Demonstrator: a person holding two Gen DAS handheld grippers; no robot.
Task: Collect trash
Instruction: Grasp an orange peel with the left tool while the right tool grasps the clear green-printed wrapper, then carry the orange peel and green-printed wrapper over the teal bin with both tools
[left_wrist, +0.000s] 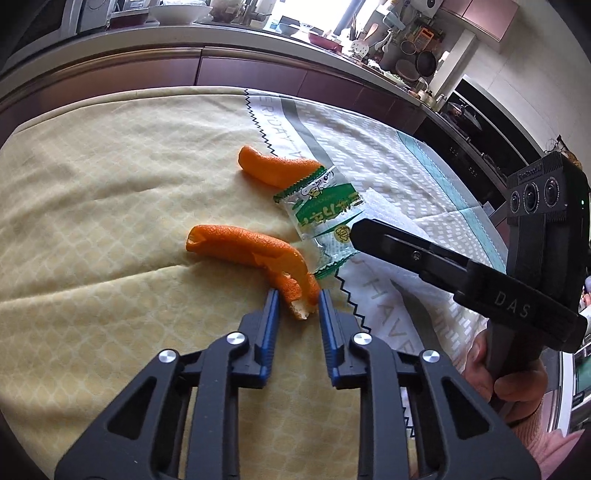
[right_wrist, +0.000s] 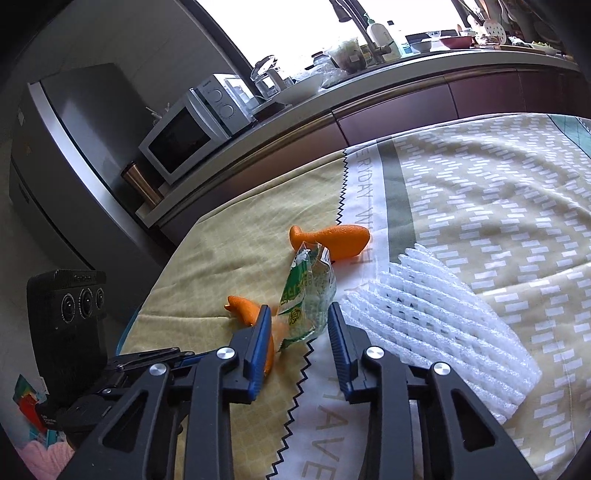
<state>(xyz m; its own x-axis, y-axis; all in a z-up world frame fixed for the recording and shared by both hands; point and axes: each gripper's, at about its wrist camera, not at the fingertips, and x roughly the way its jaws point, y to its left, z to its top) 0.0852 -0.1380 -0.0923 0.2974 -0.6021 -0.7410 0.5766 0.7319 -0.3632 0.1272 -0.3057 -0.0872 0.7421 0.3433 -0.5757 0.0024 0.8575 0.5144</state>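
Two orange peels lie on the cloth-covered table. My left gripper (left_wrist: 295, 297) is open, its jaws on either side of the near end of the near peel (left_wrist: 255, 254). The far peel (left_wrist: 273, 168) lies beyond, beside a clear green-printed wrapper (left_wrist: 325, 210). My right gripper (right_wrist: 298, 314) is open, its jaws on either side of the wrapper (right_wrist: 308, 291); I cannot tell if they touch it. The far peel (right_wrist: 338, 240) and near peel (right_wrist: 247, 310) show there too. The right gripper's body (left_wrist: 443, 266) reaches in from the right in the left wrist view.
A white foam fruit net (right_wrist: 436, 317) lies right of the wrapper, partly under the right gripper in the left wrist view (left_wrist: 391, 214). Yellow and patterned cloths (left_wrist: 110, 192) cover the table. A kitchen counter (right_wrist: 406, 85) with a microwave (right_wrist: 184, 136) runs behind.
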